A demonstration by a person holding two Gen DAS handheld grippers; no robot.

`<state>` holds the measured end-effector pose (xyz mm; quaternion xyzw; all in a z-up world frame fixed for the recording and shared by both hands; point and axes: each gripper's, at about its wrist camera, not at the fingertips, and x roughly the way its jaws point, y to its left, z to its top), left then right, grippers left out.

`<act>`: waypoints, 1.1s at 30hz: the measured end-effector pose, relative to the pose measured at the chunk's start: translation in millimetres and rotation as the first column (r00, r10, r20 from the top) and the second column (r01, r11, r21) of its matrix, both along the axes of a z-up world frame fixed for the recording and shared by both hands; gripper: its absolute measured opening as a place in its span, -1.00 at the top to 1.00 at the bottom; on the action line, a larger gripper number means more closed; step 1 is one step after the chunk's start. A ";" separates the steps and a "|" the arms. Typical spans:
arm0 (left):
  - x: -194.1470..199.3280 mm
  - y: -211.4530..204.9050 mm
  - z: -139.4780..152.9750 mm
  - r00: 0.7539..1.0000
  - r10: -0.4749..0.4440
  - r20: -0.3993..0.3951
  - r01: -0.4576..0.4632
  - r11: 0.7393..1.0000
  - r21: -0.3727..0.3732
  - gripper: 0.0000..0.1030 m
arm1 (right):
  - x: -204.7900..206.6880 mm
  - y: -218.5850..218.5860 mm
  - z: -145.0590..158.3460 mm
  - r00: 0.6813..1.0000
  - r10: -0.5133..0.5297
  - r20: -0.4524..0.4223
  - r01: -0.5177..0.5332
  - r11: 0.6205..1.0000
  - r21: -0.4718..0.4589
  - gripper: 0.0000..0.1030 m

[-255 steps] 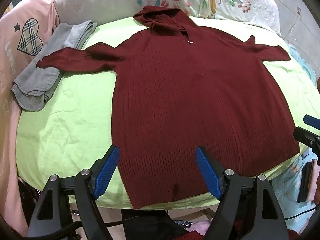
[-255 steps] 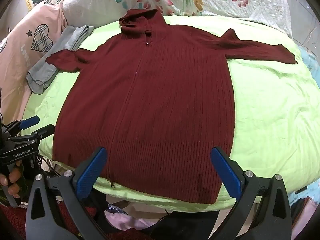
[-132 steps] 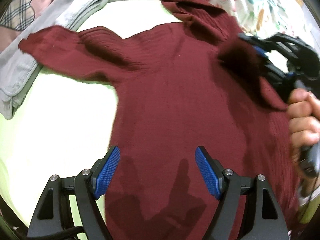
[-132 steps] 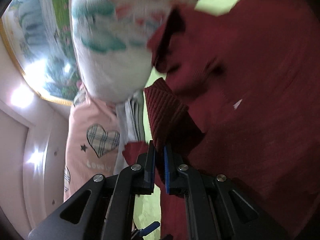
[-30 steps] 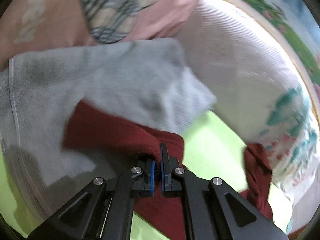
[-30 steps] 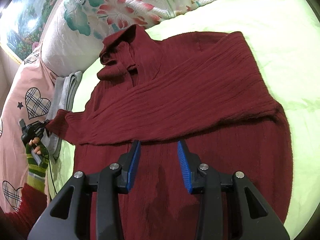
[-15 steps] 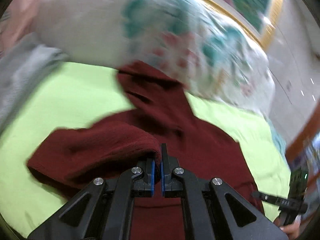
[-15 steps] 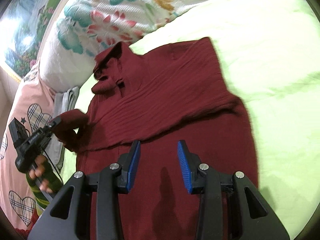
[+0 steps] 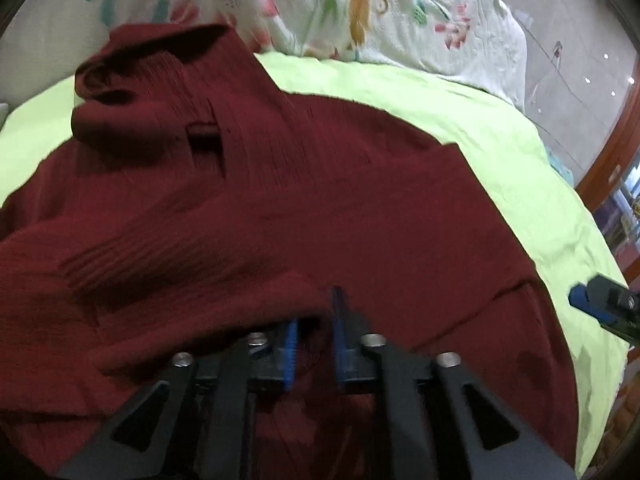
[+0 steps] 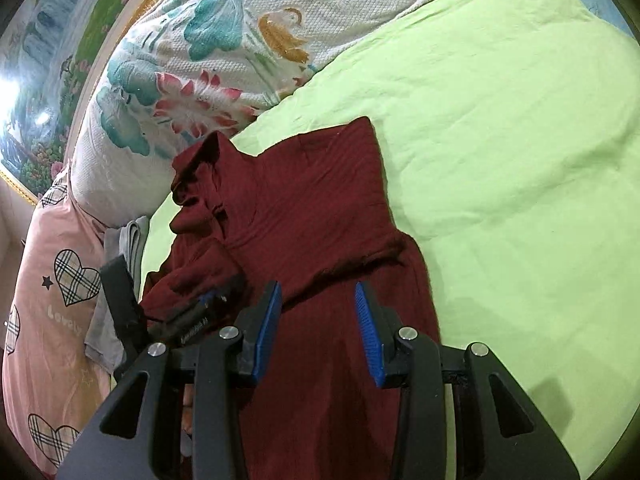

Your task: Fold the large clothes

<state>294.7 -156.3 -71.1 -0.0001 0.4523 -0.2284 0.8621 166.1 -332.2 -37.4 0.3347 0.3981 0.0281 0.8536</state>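
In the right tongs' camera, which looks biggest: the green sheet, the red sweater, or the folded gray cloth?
1. Green sheet: takes up the most picture.
2. Red sweater: looks nearly as large, but it lies nearer the camera and partly behind the tongs, so this is unsure.
3. Gray cloth: clearly smallest, mostly hidden.

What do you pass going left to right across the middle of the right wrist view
Pink heart-print bedding → folded grey garment → left gripper → maroon hooded sweater → lime green sheet.

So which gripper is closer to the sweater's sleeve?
Left. The left gripper is right at the folded sleeve, fingers opening around its cuff. The right gripper hovers open over the sweater's body.
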 end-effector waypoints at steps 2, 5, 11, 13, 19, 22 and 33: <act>-9.8 11.5 4.0 1.000 -0.003 -0.017 0.003 1.000 -0.026 0.16 | 5.4 6.7 0.0 1.000 0.019 0.002 -0.019 1.000 0.002 0.08; -29.4 36.9 14.2 1.000 0.013 0.000 -0.013 0.999 -0.033 0.02 | 12.9 21.5 0.0 0.998 0.062 0.006 -0.062 0.998 -0.004 -0.04; -64.1 125.9 20.9 0.984 0.179 0.018 -0.179 0.984 0.009 -0.04 | 39.4 73.3 -1.1 0.976 0.218 -0.001 -0.218 0.972 -0.086 -0.05; -68.5 162.4 18.3 0.958 0.285 0.026 -0.286 0.957 0.049 -0.03 | 51.2 97.6 1.0 0.957 0.290 -0.004 -0.287 0.944 -0.163 -0.06; -57.6 245.3 -1.9 0.869 0.495 -0.020 -0.491 0.866 0.100 0.00 | 68.5 174.6 3.8 0.862 0.505 -0.028 -0.448 0.737 -0.506 -0.30; -49.9 258.3 -3.0 0.857 0.516 -0.012 -0.513 0.854 0.086 0.00 | 73.4 204.3 -2.8 0.825 0.562 -0.059 -0.461 0.609 -0.645 -0.30; -29.7 251.4 -2.4 0.846 0.534 0.003 -0.532 0.842 0.093 -0.01 | 107.8 178.4 -9.2 0.900 0.435 -0.027 -0.379 0.750 -0.541 0.90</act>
